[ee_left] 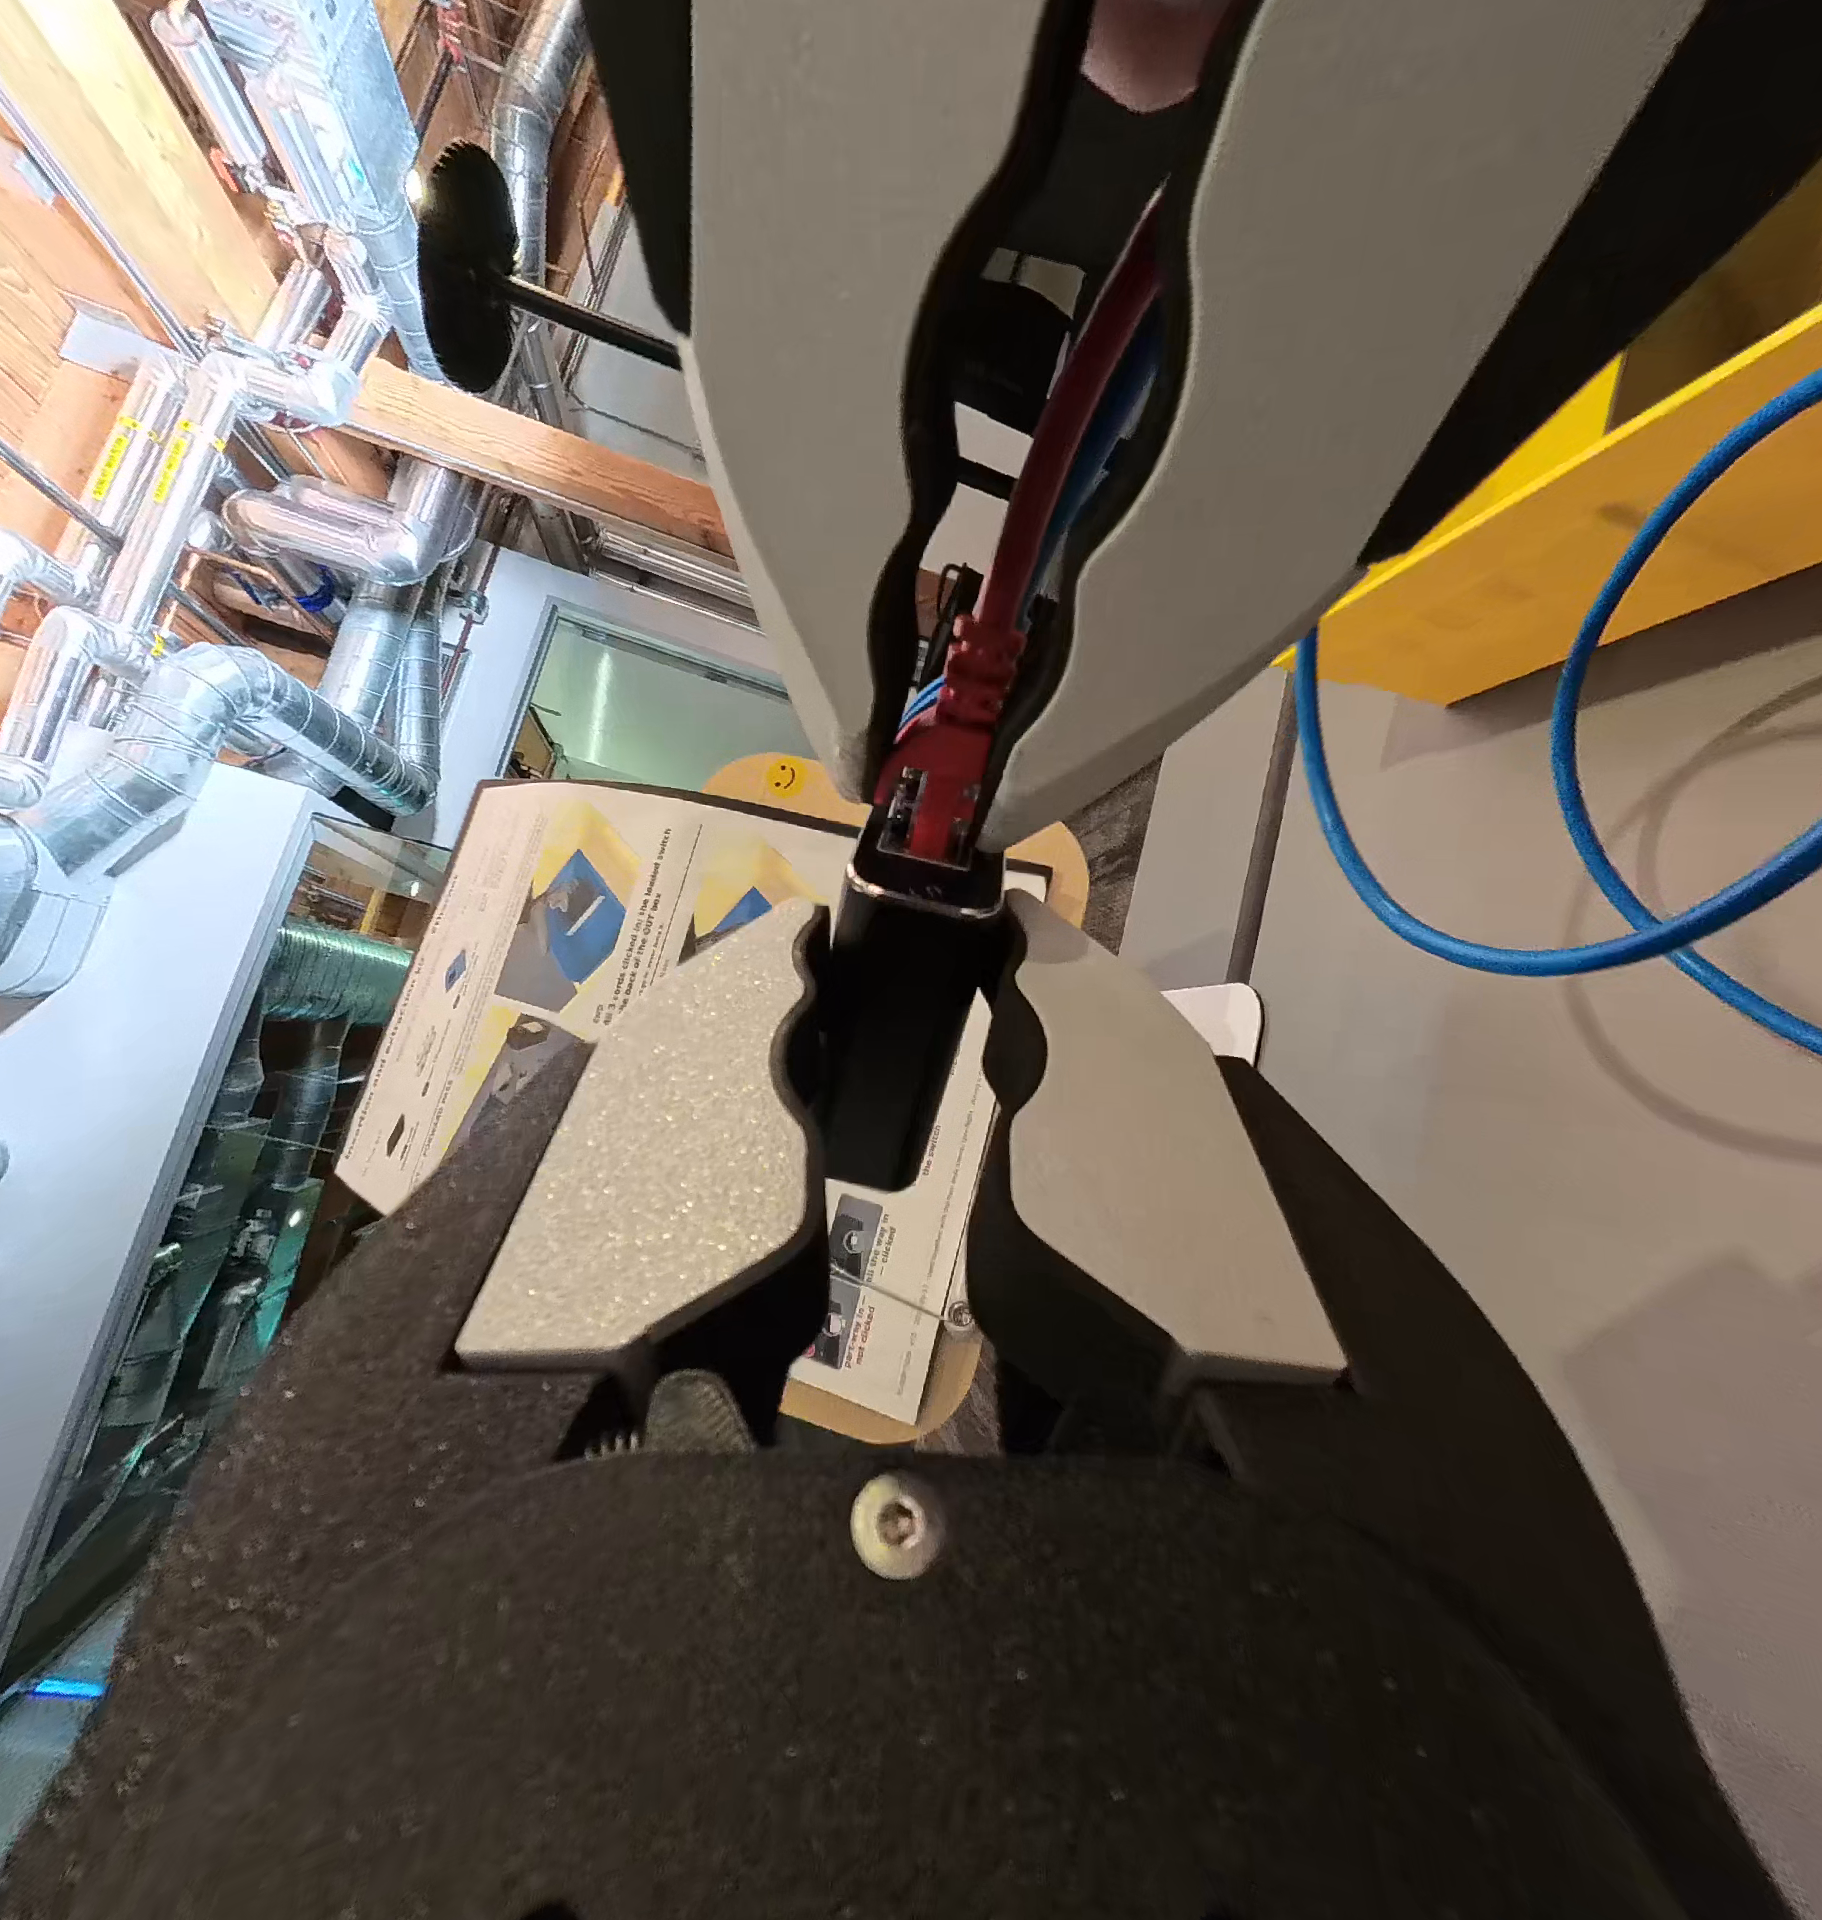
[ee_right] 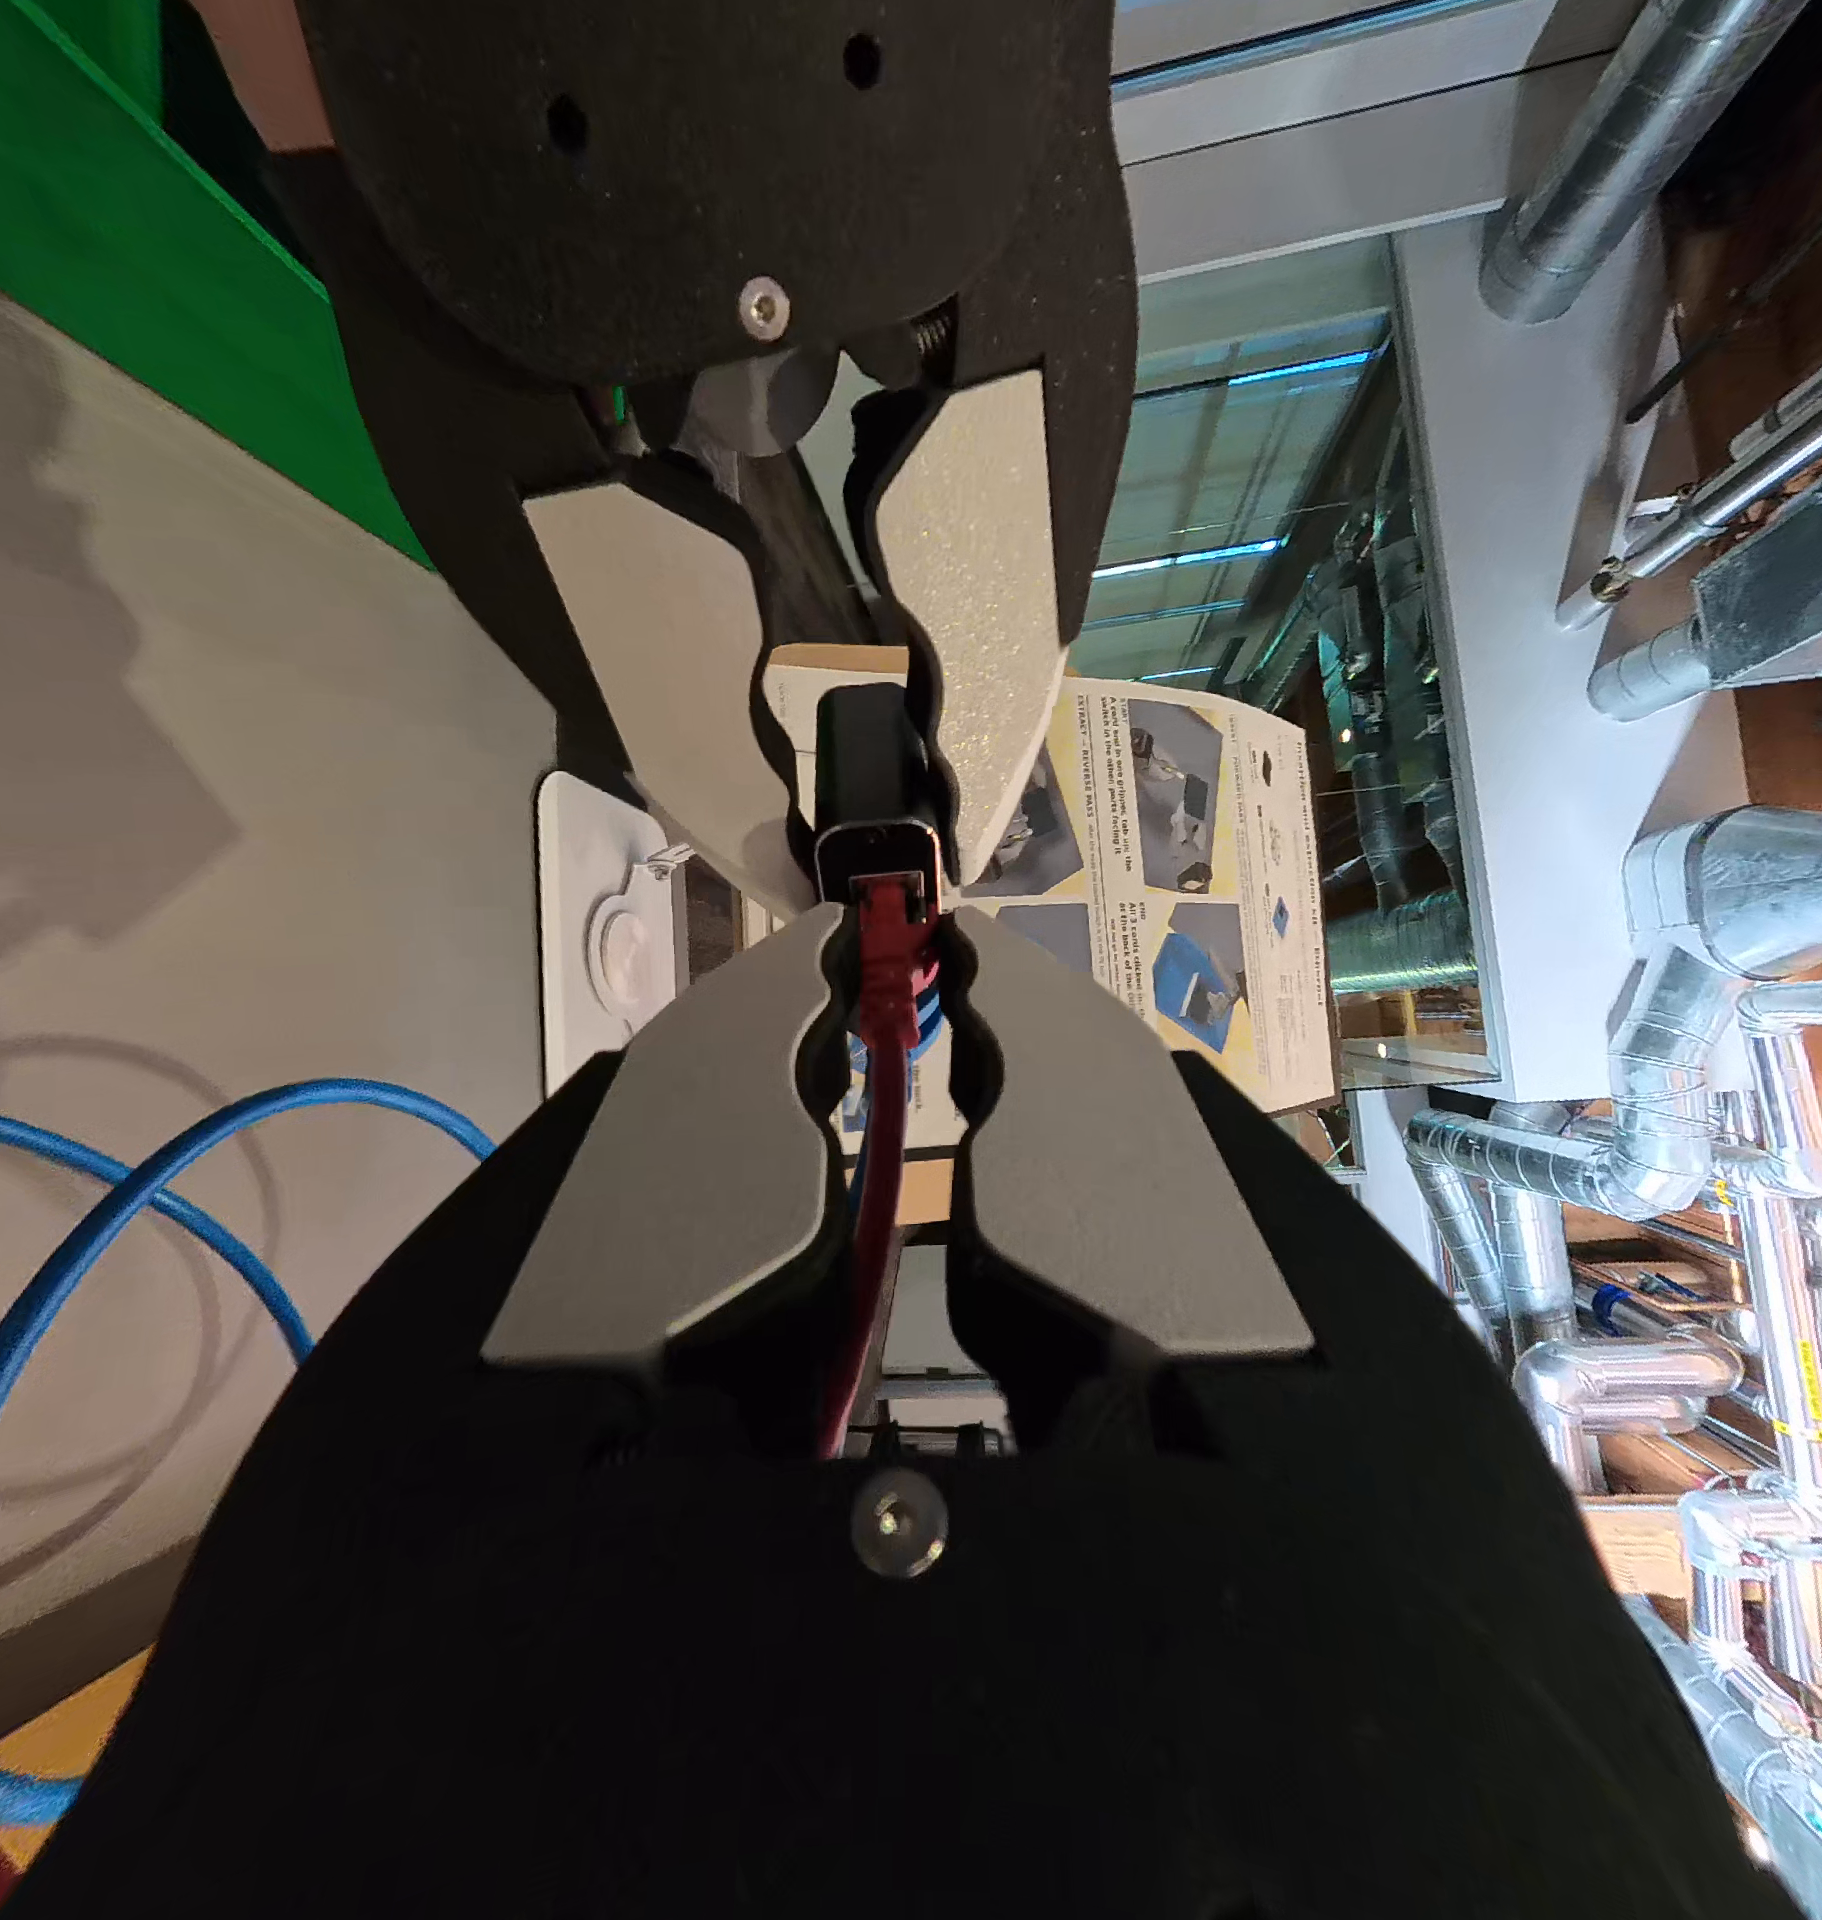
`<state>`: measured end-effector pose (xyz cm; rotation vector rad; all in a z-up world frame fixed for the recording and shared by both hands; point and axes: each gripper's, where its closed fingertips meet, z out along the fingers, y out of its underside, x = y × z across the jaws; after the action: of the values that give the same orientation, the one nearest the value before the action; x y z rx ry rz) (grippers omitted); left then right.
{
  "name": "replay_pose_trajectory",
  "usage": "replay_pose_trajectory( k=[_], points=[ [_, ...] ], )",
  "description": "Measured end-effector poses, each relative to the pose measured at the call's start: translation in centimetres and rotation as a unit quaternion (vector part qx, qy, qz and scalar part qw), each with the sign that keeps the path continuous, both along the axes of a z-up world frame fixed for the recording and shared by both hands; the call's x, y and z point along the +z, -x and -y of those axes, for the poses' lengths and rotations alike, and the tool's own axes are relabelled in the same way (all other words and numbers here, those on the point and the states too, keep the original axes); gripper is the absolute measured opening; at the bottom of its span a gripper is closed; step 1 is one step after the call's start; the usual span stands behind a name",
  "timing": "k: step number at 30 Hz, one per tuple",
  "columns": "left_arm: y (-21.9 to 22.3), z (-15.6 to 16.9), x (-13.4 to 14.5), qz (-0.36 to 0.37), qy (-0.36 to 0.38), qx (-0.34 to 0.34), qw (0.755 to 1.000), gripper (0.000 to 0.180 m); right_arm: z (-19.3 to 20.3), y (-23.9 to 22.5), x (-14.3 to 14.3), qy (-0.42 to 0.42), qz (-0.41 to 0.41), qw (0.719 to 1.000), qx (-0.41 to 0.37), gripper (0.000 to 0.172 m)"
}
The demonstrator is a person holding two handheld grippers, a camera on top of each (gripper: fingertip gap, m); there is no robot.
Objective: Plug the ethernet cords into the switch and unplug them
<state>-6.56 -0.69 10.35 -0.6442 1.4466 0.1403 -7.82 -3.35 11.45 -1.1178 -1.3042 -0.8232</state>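
- Left gripper [ee_left: 912,914]: fingers partly open, clamped on the black switch [ee_left: 891,1049], held in the air above the grey surface [ee_left: 1509,1143]. Risk: only the body's sides are pinched, so an axial push or pull could slide it between the pads.
- Right gripper [ee_right: 891,914]: fingers nearly closed on the red ethernet cord [ee_right: 886,977], plug seated in the port. Risk: an off-axis pull could jam the latch or strain the boot.
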Motion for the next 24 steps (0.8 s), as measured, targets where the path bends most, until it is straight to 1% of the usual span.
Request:
replay_pose_trajectory(
  k=[4, 11, 16, 18, 19, 22, 24],
  points=[
    [0.24, -0.10, 0.21, -0.002, 0.002, 0.011, 1.000, 0.027, 0.04, 0.26, 0.37, -0.008, -0.012, 1.000, 0.006, 0.017],
    [0.08, 0.15, 0.15, -0.005, -0.006, 0.010, 1.000, 0.027, 0.24, 0.10, 0.00, 0.006, -0.008, 1.000, 0.004, 0.013],
    [-0.06, 0.02, 0.41, 0.012, -0.016, 0.016, 1.000, 0.028, 0.14, -0.11, 0.17, 0.009, -0.015, 1.000, -0.008, 0.013],
    [-0.14, -0.11, 0.53, 0.020, -0.005, 0.020, 1.000, 0.030, 0.06, -0.25, 0.15, 0.013, -0.018, 1.000, -0.011, 0.013],
    [-0.16, -0.17, 0.50, 0.018, -0.011, 0.024, 0.999, 0.030, -0.02, -0.25, 0.09, 0.014, -0.019, 1.000, -0.012, 0.013],
    [-0.09, -0.55, 0.53, 0.009, -0.064, 0.052, 0.997, 0.028, -0.36, -0.27, -0.21, 0.019, -0.018, 0.999, -0.021, 0.012],
    [-0.16, -0.66, 0.55, 0.014, -0.079, 0.057, 0.995, 0.027, -0.38, -0.33, -0.27, 0.025, -0.023, 0.999, -0.021, 0.012]
  ],
)
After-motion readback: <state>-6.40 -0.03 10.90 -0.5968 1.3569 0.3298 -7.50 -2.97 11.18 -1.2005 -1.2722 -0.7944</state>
